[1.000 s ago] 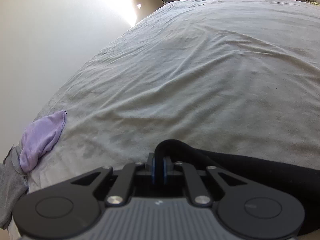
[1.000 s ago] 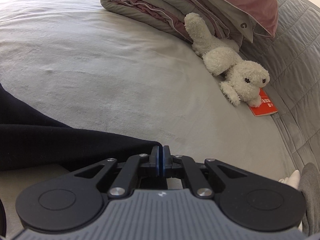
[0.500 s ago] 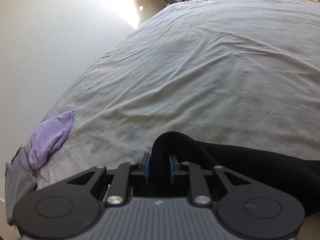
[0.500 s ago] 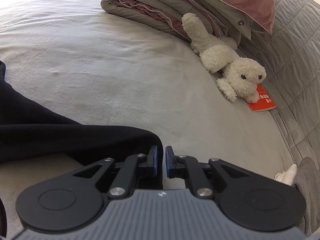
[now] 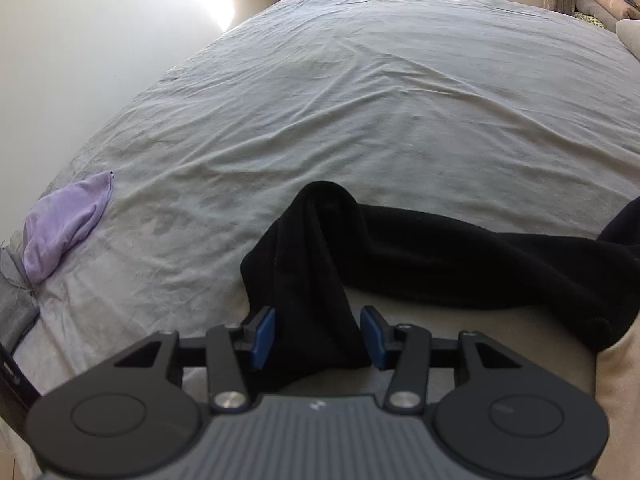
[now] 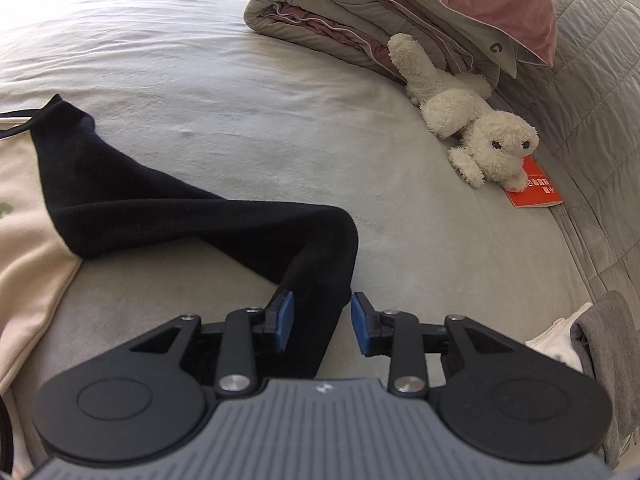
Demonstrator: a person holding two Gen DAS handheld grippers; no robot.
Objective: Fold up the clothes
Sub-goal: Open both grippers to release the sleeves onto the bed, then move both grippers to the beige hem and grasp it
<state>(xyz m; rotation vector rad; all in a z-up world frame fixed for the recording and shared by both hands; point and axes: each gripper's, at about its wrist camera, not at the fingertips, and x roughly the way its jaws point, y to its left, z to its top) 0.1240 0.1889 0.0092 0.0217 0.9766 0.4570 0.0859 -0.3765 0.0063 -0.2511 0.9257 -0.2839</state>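
Note:
A cream top [image 6: 24,240] with black sleeves lies on the grey bed sheet [image 5: 360,100]. In the left wrist view one black sleeve [image 5: 440,248] is folded inward over the top's body, and its end runs down between the jaws of my left gripper [image 5: 319,336]. Those jaws are opening, and the blue pads [image 5: 264,336] stand off the cloth. In the right wrist view the other black sleeve [image 6: 200,220] bends and passes between the jaws of my right gripper [image 6: 322,322]. These are opening too, with a gap beside the right pad.
A purple cloth [image 5: 64,224] and a grey cloth [image 5: 12,312] lie at the bed's left edge. At the right are a folded quilt [image 6: 340,20], a pink pillow [image 6: 500,0], a plush dog [image 6: 472,132], a red booklet [image 6: 536,192] and grey cloth [image 6: 600,352].
Both grippers were shut on the black sleeve ends; now their jaws stand apart. Both have drawn back and risen, so more of each sleeve and the cream body shows.

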